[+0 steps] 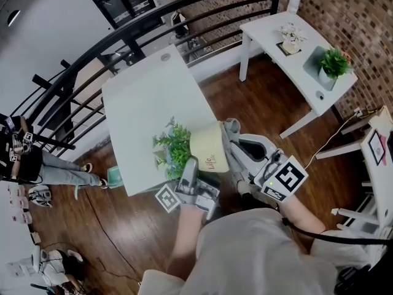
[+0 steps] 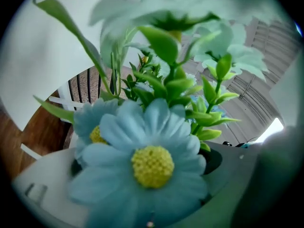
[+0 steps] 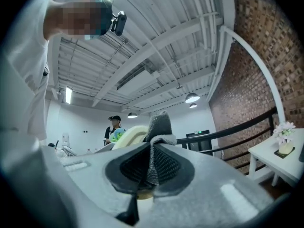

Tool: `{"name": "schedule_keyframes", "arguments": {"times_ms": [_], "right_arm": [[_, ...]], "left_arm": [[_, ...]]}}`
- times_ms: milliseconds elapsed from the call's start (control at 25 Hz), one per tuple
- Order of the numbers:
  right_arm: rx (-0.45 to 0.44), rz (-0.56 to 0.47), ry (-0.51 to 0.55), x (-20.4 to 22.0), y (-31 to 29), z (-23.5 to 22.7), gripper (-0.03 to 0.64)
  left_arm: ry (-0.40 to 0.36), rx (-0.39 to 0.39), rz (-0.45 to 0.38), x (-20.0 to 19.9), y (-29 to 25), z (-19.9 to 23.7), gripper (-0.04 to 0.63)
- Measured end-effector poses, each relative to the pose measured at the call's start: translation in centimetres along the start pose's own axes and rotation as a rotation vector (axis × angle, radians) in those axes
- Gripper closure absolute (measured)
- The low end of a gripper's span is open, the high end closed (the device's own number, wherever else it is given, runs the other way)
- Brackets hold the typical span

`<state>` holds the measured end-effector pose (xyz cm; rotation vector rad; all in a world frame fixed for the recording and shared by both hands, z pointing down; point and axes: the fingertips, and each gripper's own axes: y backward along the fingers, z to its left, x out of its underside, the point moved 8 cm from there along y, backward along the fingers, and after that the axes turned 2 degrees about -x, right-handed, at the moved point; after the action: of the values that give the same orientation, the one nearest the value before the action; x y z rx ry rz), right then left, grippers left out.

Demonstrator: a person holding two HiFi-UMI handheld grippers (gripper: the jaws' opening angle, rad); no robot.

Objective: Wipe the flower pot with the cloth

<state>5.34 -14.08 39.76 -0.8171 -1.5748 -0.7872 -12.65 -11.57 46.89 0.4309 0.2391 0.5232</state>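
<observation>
Holding the cream, round flower pot [image 1: 207,147] tipped on its side at the near edge of the white worktop [image 1: 141,97], my left gripper [image 1: 191,168] is clamped on it, apparently at the rim, with the blue artificial daisies [image 2: 152,160] right in front. My right gripper [image 3: 153,144] pinches a folded grey cloth [image 3: 160,125] tight, just beside the pot's wall. Pushing hard with the cloth could, I judge, twist the smooth pot out of that grip and drop it onto the wooden floor [image 1: 123,238]. The cloth could also slip from its pinch or snag the leaves.
</observation>
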Motion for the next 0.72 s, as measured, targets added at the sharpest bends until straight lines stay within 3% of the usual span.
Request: {"name": "schedule_keyframes", "arguments": {"times_ms": [160,280,400,600,720], "right_arm": [[0.072,0.085,-0.019,2.9,0.1,-1.5,0.611],[0.143,0.215,-0.019,6.9,0.7,-2.0,0.611],[0.17,0.285,-0.07,10.1,1.7,-1.8,0.611],[0.213,0.339,-0.108,12.0,2.5,-1.7,0.611],[0.225,0.362,-0.108,12.8,2.1,-1.8,0.611]], "left_arm": [[-0.017,-0.068,0.013,-0.2,0.7,1.8,0.118],[-0.098,-0.162,0.061,-1.3,1.9,3.6,0.12],[-0.209,-0.286,0.125,-3.2,3.2,6.0,0.12],[-0.5,-0.535,0.306,-7.6,5.0,10.5,0.12],[-0.596,-0.565,0.341,-10.4,4.9,13.2,0.12]]}}
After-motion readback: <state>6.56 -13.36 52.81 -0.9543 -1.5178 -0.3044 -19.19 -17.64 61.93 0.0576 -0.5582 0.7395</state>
